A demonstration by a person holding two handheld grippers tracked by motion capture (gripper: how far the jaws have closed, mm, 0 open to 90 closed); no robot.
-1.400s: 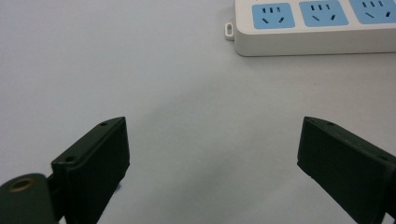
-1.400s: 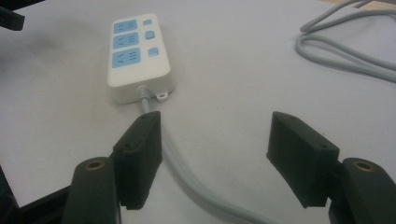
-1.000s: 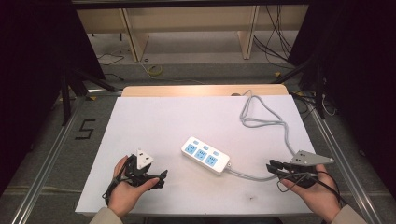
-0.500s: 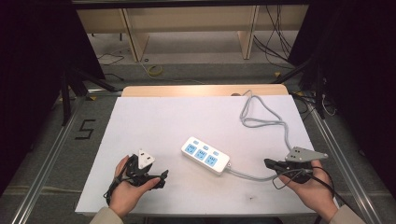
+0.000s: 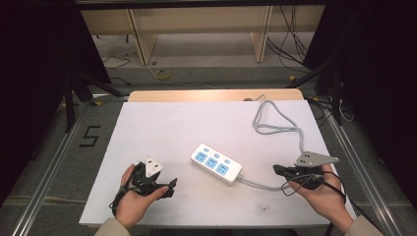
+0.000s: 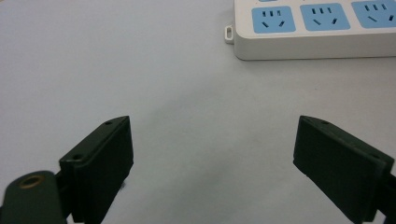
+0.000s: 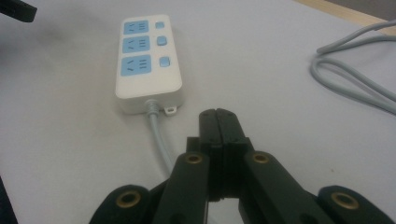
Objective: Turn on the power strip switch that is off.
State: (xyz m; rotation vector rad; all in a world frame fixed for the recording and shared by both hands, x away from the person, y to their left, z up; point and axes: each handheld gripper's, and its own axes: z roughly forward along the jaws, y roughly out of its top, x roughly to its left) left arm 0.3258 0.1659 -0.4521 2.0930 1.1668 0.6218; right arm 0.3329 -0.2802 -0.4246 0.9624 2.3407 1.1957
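Even overhead light on the white tabletop (image 5: 162,128), darkness to both sides

From the high view you see the tabletop lit brightly and evenly while the room's left and right edges fall to near black; that view is soft and low in detail. Shadows under your hands are faint. In the left gripper view the near claw (image 6: 212,172) pads are slightly blurred and the power strip (image 6: 322,28) is sharp. In the right gripper view the power strip (image 7: 147,63) casts a soft shadow, and a mild vignette darkens the corners.
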